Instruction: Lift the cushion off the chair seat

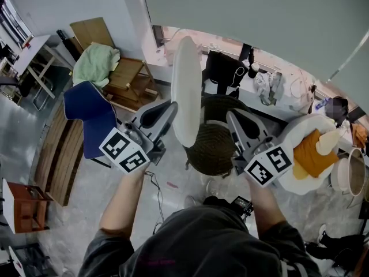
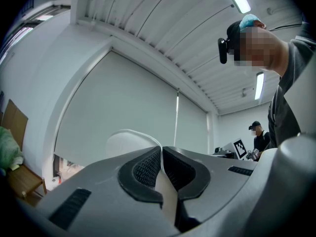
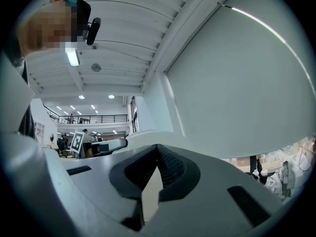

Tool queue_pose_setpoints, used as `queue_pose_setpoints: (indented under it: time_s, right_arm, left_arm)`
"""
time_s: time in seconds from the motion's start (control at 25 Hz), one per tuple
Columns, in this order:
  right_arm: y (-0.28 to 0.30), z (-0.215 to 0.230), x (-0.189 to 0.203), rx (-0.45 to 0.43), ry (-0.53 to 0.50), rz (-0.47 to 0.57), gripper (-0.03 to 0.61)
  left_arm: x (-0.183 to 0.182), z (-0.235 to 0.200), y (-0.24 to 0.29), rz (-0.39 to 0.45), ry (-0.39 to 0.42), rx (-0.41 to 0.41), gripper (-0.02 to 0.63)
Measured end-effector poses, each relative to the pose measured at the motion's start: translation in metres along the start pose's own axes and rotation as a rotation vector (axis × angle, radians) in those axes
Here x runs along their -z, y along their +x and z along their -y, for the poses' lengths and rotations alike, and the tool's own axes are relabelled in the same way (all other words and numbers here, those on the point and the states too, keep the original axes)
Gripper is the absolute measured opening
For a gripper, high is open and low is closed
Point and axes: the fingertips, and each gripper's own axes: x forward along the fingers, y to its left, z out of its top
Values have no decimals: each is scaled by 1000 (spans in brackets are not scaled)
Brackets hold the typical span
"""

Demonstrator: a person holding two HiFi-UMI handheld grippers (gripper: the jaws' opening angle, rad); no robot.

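My left gripper (image 1: 172, 108) and right gripper (image 1: 230, 115) are held out side by side, nearly level. Left jaws are clamped on the cushion (image 1: 187, 79) edge; right jaws meet at the tips.

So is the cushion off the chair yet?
Done: the white cushion is up in the air, standing on edge above the round dark chair seat. In hand: the left gripper is pinching its edge; the right gripper is shut beside it. Left: probably just carrying it away.
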Motion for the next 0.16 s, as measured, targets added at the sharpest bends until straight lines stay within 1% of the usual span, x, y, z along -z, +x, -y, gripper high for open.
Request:
queue_pose_setpoints:
  time_s: [0.16]
  right_arm:
    - [1, -2, -1, -3, 0, -1, 14]
  left_arm:
    - [-1, 1, -1, 1, 0, 0, 18]
